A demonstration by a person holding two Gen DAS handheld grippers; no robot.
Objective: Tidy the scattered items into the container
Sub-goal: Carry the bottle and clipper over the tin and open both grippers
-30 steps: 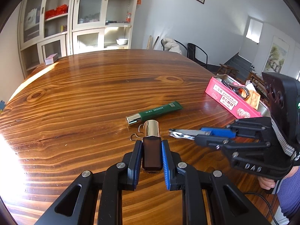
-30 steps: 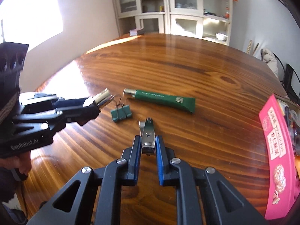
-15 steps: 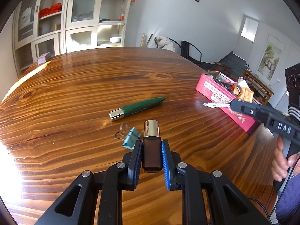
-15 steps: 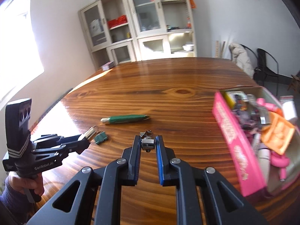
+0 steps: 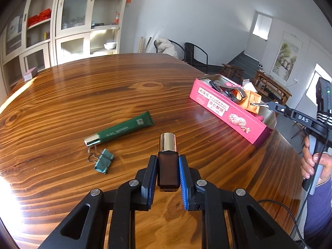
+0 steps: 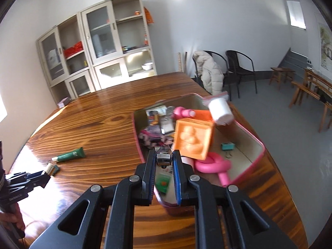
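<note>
My left gripper (image 5: 167, 164) is shut on a dark brown bottle with a gold cap (image 5: 168, 157), held above the wooden table (image 5: 83, 95). My right gripper (image 6: 164, 157) is shut on a metal nail clipper (image 6: 164, 155) and holds it over the near end of the pink tin (image 6: 261, 151). The pink tin (image 5: 228, 112) is full of mixed items. A green tube (image 5: 122, 130) and a teal binder clip (image 5: 103, 164) lie on the table, left of the left gripper. Both also show in the right wrist view: the green tube (image 6: 69, 155) and the binder clip (image 6: 55, 168).
Inside the tin are an orange block (image 6: 193, 139), a pink looped toy (image 6: 213, 166), a white roll (image 6: 220, 112) and another teal clip (image 6: 228, 146). A small stack of cards (image 5: 30, 75) lies at the table's far left edge. Cabinets and chairs stand beyond the table.
My right gripper has carried the nail clipper from the table's middle to above the pink tin. My left gripper still holds the bottle and has turned towards the tin.
</note>
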